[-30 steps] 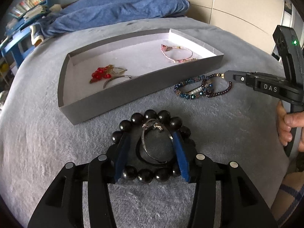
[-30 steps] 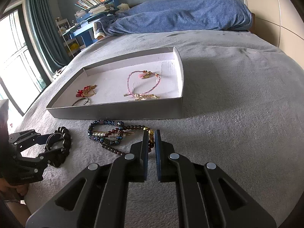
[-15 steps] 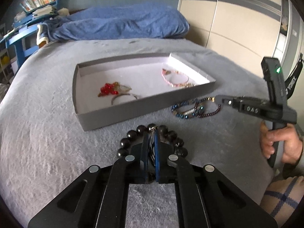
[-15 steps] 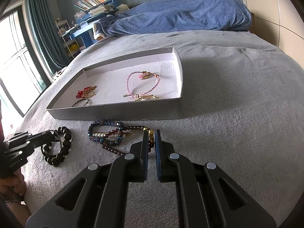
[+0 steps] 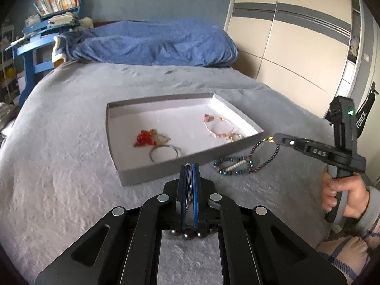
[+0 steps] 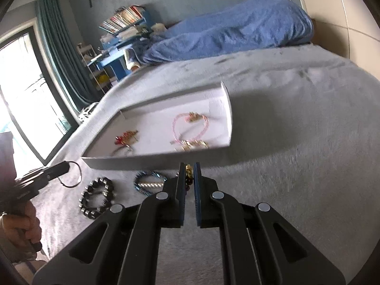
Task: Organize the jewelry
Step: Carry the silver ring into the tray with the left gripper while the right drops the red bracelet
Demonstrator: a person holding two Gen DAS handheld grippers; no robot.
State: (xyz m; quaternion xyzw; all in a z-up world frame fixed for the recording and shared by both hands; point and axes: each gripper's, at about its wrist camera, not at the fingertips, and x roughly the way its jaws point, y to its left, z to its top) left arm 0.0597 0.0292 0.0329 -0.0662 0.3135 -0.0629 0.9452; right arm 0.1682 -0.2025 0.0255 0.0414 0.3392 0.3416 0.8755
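Note:
My left gripper (image 5: 188,166) is shut on a thin silver bangle (image 5: 188,178) and holds it above the grey bed. From the right wrist view, that bangle (image 6: 74,175) hangs from the left gripper (image 6: 67,166), and the black bead bracelet (image 6: 97,198) lies below on the cover. My right gripper (image 6: 189,166) is shut on the gold clasp end of a dark bead bracelet (image 6: 188,174). Its loop (image 5: 263,156) dangles from the right gripper (image 5: 273,140). A blue bead bracelet (image 5: 234,166) stays on the bed. The grey tray (image 5: 190,159) lies just beyond both grippers.
In the tray lie a red bead piece (image 5: 144,137), a silver ring (image 5: 163,153) and a pink bracelet (image 5: 219,128). A blue blanket (image 5: 152,45) covers the bed's head. A wardrobe (image 5: 296,35) stands to the right, and a window with curtain (image 6: 47,76) to the left.
The left gripper closed on the thin bangle and lifted it off the black bead bracelet. The right gripper rose, pulling the dark bead bracelet's clasp end up off the bed.

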